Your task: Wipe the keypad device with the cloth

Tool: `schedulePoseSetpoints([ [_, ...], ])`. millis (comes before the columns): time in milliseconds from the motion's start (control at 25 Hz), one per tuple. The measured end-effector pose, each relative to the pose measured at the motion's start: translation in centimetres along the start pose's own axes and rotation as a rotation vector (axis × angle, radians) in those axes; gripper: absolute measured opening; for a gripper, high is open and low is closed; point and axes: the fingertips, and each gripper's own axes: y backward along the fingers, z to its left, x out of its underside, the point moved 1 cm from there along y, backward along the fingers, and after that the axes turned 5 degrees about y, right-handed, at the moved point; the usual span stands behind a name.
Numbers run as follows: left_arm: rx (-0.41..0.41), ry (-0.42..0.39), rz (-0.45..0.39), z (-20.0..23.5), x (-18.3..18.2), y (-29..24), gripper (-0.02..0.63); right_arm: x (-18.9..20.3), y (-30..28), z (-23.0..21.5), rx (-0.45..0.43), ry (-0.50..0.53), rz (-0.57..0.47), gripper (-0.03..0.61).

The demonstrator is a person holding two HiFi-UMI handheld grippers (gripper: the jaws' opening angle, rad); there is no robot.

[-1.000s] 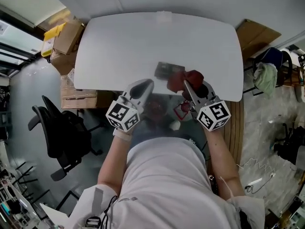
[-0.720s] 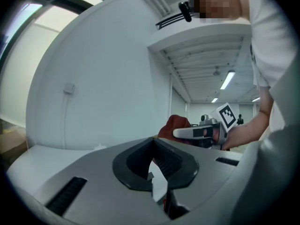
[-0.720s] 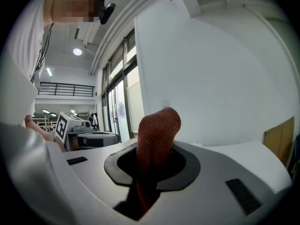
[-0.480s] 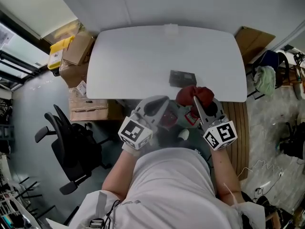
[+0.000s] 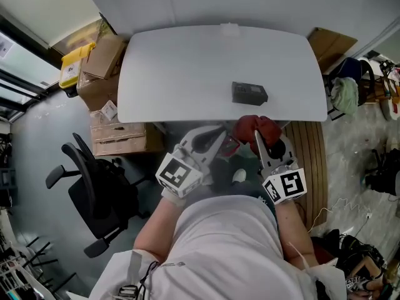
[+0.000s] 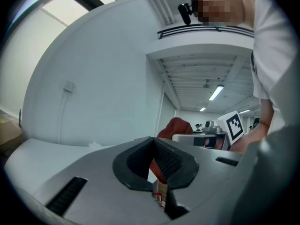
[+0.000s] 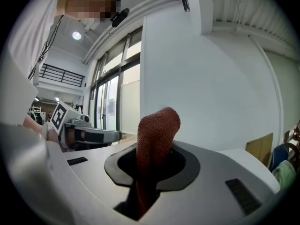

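The dark keypad device [image 5: 249, 93] lies on the white table [image 5: 175, 74], near its front edge. Both grippers hang off that edge, close to my body. My right gripper [image 5: 259, 137] [image 7: 152, 159] is shut on the red cloth [image 5: 256, 127] [image 7: 157, 128], which stands up in a fold from its jaws. Left of it, my left gripper [image 5: 215, 136] [image 6: 154, 148] is shut with nothing held. From the left gripper view the cloth [image 6: 176, 126] and the right gripper [image 6: 219, 136] show beyond the jaws. The right gripper view shows the left gripper [image 7: 89, 136] to its left.
Cardboard boxes [image 5: 100, 61] and a yellow item [image 5: 74, 61] are stacked left of the table. A black office chair [image 5: 94, 189] stands at the lower left. Right of the table are a brown box [image 5: 331, 42], clothes on a chair [image 5: 345, 92] and a slatted wooden platform [image 5: 307, 158].
Both grippers have drawn back from the keypad device, off the table's front edge and toward my body. The cloth went with the right gripper. The device stays on the table.
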Motion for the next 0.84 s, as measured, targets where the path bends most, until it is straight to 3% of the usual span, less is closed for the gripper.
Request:
schedulePoseSetpoints([
  [240, -0.037, 0.078, -0.003, 0.3, 0.2, 0.2, 0.009, -1.4, 0.9, 0.7, -0.016, 0.04, -0.021, 0.077],
  [840, -0.02, -0.066, -0.031, -4.5, -0.7, -3.1, 0.009, -2.0, 4.4, -3.2, 0.006, 0.018, -0.054, 0.075],
])
